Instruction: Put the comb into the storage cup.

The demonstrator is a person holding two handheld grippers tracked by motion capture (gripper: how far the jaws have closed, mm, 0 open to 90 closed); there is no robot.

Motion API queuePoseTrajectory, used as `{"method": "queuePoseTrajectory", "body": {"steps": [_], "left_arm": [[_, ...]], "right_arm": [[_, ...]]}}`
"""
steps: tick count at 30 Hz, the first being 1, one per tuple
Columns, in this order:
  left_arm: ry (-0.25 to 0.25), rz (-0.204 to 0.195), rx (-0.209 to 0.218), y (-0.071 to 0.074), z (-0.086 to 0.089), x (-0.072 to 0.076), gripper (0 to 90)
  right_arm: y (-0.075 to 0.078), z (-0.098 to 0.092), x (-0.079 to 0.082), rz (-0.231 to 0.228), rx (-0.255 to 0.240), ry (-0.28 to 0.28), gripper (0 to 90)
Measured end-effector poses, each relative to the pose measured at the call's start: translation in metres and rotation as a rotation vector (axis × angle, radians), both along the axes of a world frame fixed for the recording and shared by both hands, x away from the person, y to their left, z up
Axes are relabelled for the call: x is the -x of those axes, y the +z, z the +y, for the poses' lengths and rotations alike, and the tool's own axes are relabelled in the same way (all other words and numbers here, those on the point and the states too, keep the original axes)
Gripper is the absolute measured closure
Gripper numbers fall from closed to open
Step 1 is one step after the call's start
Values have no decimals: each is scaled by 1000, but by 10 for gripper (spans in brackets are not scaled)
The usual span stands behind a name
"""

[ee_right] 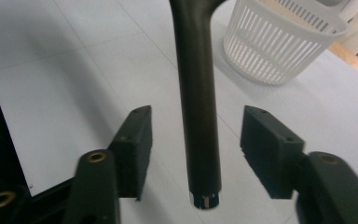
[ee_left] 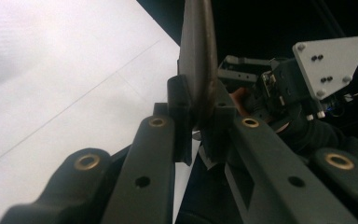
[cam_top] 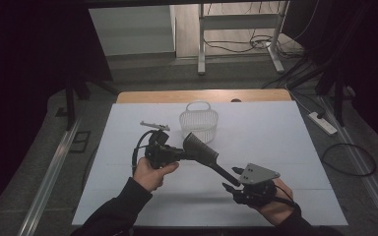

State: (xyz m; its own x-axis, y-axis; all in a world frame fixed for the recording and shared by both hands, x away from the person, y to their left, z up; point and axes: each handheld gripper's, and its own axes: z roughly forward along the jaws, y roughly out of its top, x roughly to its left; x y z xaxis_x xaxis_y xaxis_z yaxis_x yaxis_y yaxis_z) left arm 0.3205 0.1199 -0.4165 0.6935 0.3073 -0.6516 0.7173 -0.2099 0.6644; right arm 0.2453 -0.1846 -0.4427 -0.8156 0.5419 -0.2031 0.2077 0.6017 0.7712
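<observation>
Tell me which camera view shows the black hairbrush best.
The high view: the whole hairbrush shows there, head clamped in the left gripper, handle reaching toward the right gripper. The left gripper view shows the head edge-on between its pads. The right gripper view shows the handle between open jaws.

The brush [ee_left: 196, 60] head runs off the top edge in the left gripper view; the basket [ee_right: 279, 51] is cropped in the right gripper view.
</observation>
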Motion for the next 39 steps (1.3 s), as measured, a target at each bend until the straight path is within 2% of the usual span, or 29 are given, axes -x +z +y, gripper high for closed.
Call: {"method": "queuePoseTrajectory", "body": {"steps": [4, 9, 24, 33, 39], "left_arm": [[6, -21, -15, 3, 2, 0, 832], [15, -39, -29, 7, 2, 0, 832], [40, -91, -95, 16, 4, -4, 831], [72, -113, -117, 20, 12, -9, 831], [94, -123, -135, 24, 17, -12, 831]], "right_arm": [[1, -3, -3, 20, -1, -18, 329], [1, -7, -7, 72, -6, -30, 251], [1, -19, -15, 205, -25, -44, 96], [-2, -27, -17, 220, -28, -62, 11], [-4, -33, -18, 209, -28, -83, 0]]}}
